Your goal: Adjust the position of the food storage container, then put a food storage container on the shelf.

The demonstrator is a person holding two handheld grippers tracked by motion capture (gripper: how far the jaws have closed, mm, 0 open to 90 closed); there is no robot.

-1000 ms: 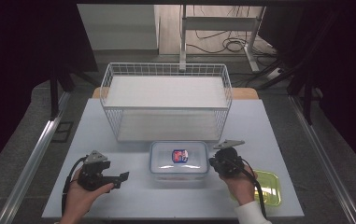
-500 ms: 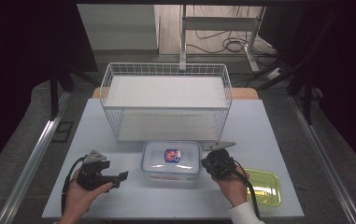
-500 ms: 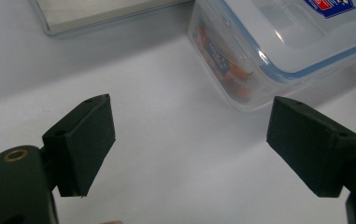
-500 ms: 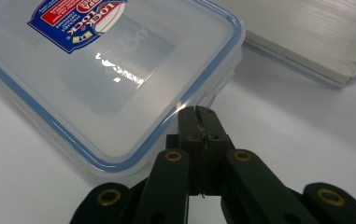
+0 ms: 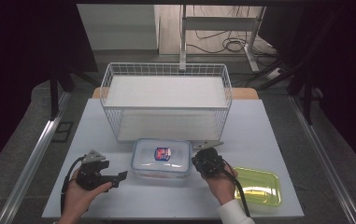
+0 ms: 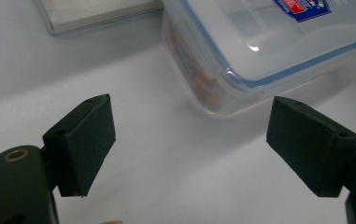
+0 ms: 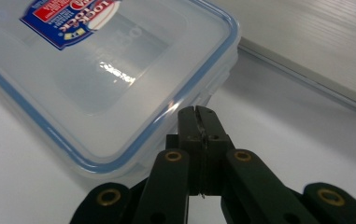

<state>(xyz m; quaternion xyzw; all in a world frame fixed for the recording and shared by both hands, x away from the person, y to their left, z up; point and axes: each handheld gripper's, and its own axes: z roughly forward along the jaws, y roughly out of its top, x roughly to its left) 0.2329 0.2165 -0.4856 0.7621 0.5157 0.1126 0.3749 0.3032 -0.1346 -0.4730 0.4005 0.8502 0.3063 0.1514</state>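
container (image 6: 269,42) cut off at frame top; contents blurred, label print unreadable

A red, white and blue sticker (image 7: 68,21) is sitting on the clear lid of the food container (image 5: 161,158); in the right gripper view, white letters on its red band are reading "LOCK", seen upside down. The smaller print around it is staying too blurred to read.

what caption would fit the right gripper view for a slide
Right claw, jaws shut, at the edge of the clear lidded container with a blue seal, on the white table.
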